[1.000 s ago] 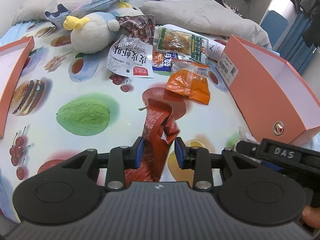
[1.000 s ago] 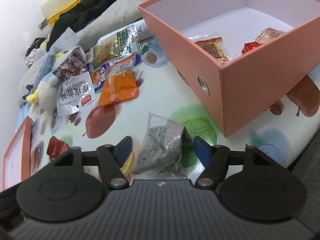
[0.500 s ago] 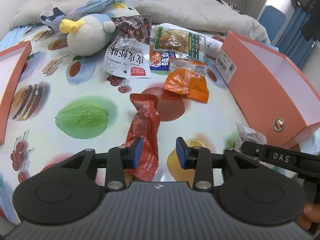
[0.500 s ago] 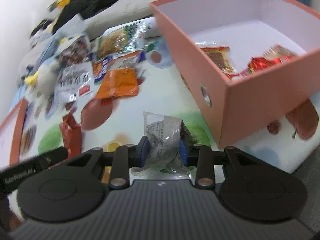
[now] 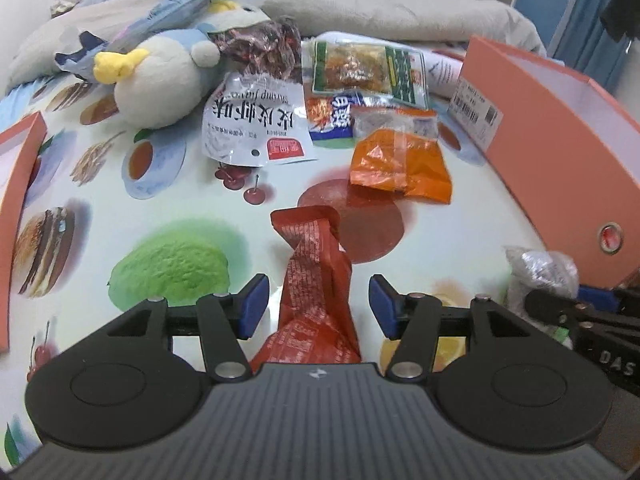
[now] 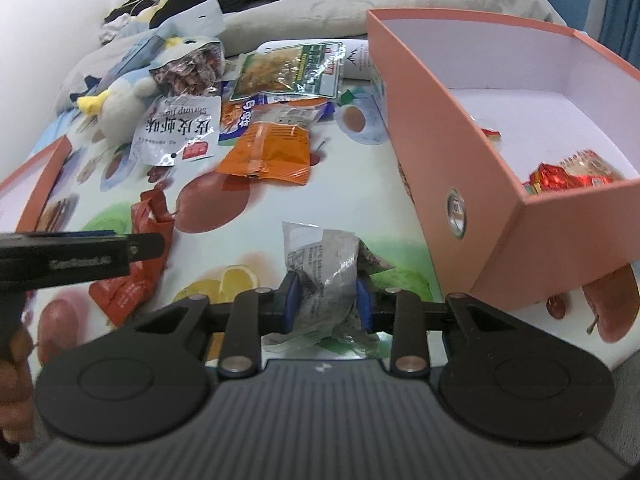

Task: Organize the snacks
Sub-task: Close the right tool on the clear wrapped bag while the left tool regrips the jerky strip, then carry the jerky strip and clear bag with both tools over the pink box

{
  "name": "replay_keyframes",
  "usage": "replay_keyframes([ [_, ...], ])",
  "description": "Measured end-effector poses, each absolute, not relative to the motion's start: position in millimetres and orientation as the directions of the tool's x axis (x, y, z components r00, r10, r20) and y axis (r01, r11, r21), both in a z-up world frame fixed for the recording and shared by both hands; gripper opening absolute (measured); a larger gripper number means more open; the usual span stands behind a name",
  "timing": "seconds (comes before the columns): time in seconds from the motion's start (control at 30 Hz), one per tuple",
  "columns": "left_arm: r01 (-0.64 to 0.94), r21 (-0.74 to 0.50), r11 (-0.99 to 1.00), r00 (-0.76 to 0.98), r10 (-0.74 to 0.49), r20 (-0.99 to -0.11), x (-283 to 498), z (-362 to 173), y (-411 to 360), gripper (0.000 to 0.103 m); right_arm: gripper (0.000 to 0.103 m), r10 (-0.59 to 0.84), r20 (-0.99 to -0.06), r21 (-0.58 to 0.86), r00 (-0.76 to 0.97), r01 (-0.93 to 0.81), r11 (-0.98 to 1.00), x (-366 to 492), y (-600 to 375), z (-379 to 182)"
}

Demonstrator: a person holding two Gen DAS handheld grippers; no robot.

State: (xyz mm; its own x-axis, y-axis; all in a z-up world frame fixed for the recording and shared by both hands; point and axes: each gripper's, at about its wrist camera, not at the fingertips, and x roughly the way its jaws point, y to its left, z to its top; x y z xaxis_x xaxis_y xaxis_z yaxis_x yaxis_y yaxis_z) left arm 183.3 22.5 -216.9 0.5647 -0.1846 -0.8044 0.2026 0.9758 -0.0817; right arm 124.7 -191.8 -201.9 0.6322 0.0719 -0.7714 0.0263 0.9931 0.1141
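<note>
Left gripper point(image 5: 316, 306): lower centre of frame, jaws apart, just been opening, pads clear of packet between them. Right gripper point(image 6: 325, 306): lower centre, jaws clamped on packet, tilted downward.

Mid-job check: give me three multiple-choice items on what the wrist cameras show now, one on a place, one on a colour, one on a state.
1. Where does the crumpled silver foil snack packet sit?
A. inside the box
B. on the tablecloth beside the box
C. on the plush toy

2. What colour is the open cardboard box outside?
A. salmon-orange
B. green
C. black

3. How does the left gripper stand over the long red snack wrapper?
A. clamped on it
B. open, pads clear of it
C. out of view

Answers:
1 B, it lies just outside the box wall, in the right gripper.
2 A, the walls show that colour.
3 B, gaps show either side; its jaws have just been opening.
</note>
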Motion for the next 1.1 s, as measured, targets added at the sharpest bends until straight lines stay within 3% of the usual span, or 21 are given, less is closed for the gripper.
replay_keyframes([
  [0.1, 0.2, -0.077, 0.977, 0.55, -0.177, -0.816, 189, -225, 23, 0.059, 0.034, 0.093, -0.778, 0.113, 0.621, -0.007, 0.994, 129, -191, -204],
  [0.13, 0.197, -0.079, 0.977, 0.539, -0.175, -0.824, 191, -228, 24, 0.053, 0.034, 0.106, -0.781, 0.118, 0.615, -0.021, 0.993, 131, -190, -205],
  [0.33, 0.192, -0.051, 0.98, 0.54, -0.149, -0.828, 192, -230, 22, 0.042, 0.032, 0.119, -0.786, 0.09, 0.607, -0.078, 0.993, 140, -181, -210],
  [1.1, 0.164, -0.192, 0.968, 0.599, -0.252, -0.76, 185, -135, 25, 0.041, 0.03, 0.187, -0.692, 0.157, 0.697, -0.107, 0.982, 147, -195, -136],
])
